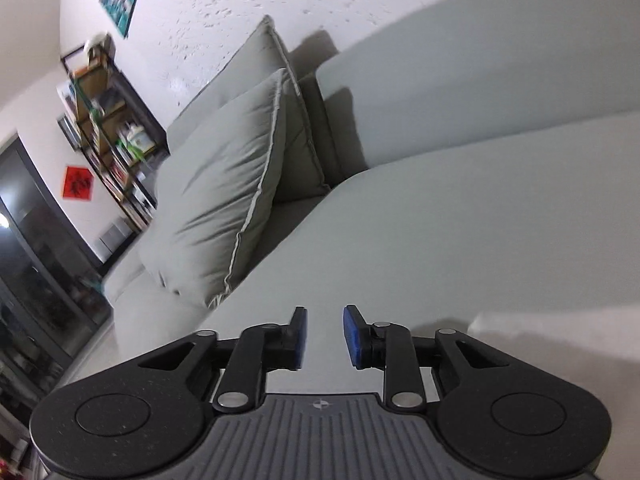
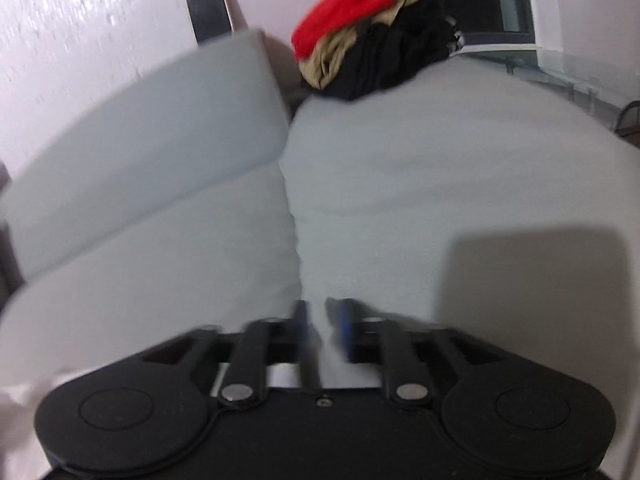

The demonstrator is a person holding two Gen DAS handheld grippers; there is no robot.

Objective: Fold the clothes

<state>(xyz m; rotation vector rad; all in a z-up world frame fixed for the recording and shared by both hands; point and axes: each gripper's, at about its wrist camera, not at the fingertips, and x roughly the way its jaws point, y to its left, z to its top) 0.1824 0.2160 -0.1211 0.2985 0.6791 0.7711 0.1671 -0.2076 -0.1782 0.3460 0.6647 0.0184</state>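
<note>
A pile of clothes (image 2: pixel 372 36), red, tan and black, lies far back on the pale grey sofa seat (image 2: pixel 440 168) in the right wrist view. My right gripper (image 2: pixel 322 330) hovers over the seam between two seat cushions, its blue pads a small gap apart and empty; the view is blurred. My left gripper (image 1: pixel 324 336) is open and empty above the sofa seat (image 1: pixel 440 240). A pale cloth edge (image 1: pixel 560 340) shows at the right of the left wrist view, and another (image 2: pixel 24 396) at the lower left of the right wrist view.
Two grey throw pillows (image 1: pixel 224 200) lean at the sofa's left end. A dark shelf (image 1: pixel 112 128) with clutter stands by the wall beyond, next to a glass door (image 1: pixel 36 240). Sofa back cushions (image 2: pixel 160 120) rise behind the seat.
</note>
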